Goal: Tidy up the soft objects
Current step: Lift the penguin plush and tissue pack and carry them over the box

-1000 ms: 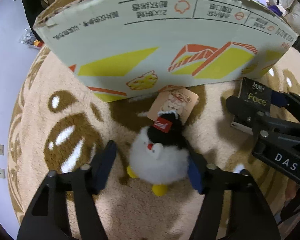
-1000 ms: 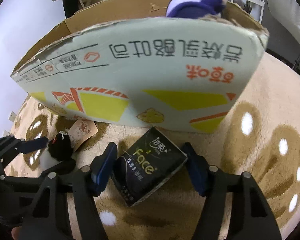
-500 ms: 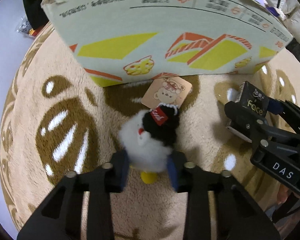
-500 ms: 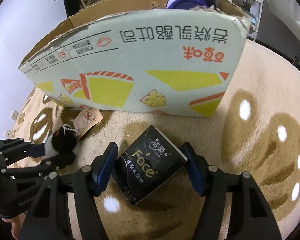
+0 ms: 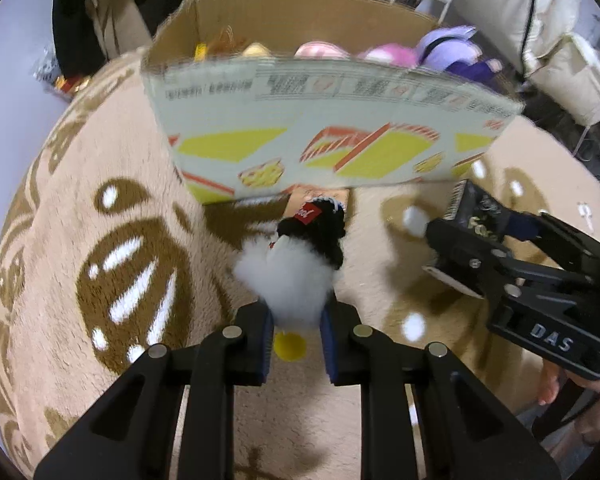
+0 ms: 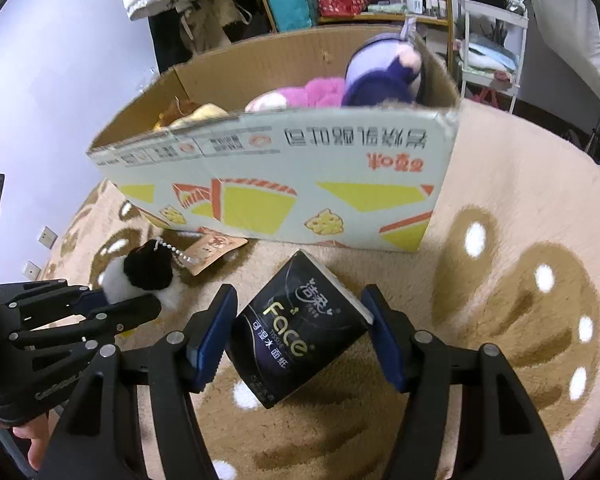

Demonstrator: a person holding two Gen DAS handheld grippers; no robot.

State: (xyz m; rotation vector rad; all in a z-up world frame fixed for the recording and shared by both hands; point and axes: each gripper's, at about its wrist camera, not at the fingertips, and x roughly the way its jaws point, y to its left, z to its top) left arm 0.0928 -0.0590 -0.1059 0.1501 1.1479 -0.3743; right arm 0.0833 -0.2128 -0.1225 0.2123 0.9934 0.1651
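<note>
Item: plush (image 5: 296, 276), white body, black cap, over the rug (image 5: 100, 208) before the box (image 5: 332, 140). Left gripper (image 5: 296, 344) pinched on its lower body. Likely light, squashy; the body is the sound hold (its tag (image 6: 212, 250) dangles). Long axis runs from the fingers toward the box, cap end leading.

Item: tissue pack (image 6: 300, 332), between the right gripper (image 6: 300, 336) pads, apparently gripped; soft, skewed.
</note>
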